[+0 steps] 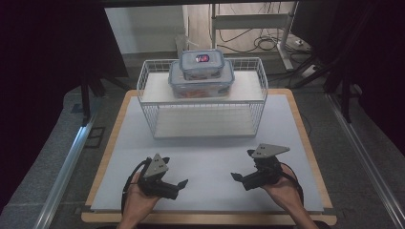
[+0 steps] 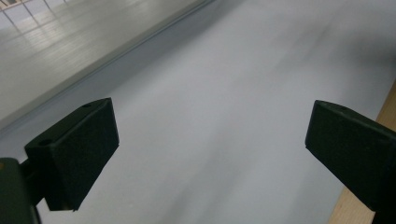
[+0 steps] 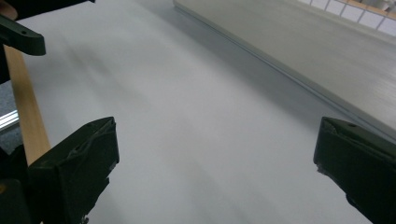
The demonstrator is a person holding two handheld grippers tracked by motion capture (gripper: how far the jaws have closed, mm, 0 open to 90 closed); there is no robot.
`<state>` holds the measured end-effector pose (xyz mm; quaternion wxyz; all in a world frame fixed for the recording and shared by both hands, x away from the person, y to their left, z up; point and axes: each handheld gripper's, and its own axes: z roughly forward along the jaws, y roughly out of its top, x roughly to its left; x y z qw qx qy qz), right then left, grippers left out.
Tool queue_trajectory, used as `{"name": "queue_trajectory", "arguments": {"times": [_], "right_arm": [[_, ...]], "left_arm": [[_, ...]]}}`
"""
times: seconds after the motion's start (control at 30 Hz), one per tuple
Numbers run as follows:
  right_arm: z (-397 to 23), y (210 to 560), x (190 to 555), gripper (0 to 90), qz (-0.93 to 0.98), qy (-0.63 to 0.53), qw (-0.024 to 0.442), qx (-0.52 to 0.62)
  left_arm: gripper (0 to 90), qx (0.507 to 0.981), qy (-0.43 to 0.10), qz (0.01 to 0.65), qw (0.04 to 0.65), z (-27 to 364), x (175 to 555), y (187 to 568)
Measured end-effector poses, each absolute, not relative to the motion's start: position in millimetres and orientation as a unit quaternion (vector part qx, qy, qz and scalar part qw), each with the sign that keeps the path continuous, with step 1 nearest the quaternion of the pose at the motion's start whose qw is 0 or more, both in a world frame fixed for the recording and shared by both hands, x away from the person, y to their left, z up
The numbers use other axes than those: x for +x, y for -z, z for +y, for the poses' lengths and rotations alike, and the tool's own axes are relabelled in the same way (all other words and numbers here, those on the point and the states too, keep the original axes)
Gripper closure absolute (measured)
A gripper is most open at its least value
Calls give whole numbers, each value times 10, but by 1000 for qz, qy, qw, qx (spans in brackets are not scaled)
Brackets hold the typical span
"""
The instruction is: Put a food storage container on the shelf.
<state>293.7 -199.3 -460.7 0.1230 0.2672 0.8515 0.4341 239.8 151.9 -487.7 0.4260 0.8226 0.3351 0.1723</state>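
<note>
While both hands sit low at the near edge of the wooden-rimmed bench with its pale grey top [image 1: 210, 157], each pair of tongs stands spread wide and grips nothing. Left black two-jaw tongs [image 1: 174, 177]: jaws wide apart, aimed toward the bench's middle; in the left gripper view the left tongs [image 2: 210, 154] frame bare grey surface, pads clear of it as far as can be told. Right black two-jaw tongs [image 1: 242, 164]: likewise at full spread, aimed inward toward the left pair; in the right gripper view the right tongs [image 3: 215, 168] have only grey surface between the pads. The two pairs are apart, not touching. Nearest things: a white wire two-tier rack [image 1: 153, 114] at the far middle of the bench, well apart from both tongs. On its upper shelf rests a large clear plastic box with a blue-grey clip lid [image 1: 203, 86], and stacked on that a smaller clear box with a like lid [image 1: 202, 65].
</note>
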Motion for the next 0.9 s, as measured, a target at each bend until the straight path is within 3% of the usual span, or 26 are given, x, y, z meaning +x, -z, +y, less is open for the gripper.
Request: {"name": "queue_trajectory", "arguments": {"times": [0.9], "right_arm": [[-2297,5033,2716,0,859,-390,139,302]], "left_arm": [[20,824,-166,371,395,1735,2243,5242]]}}
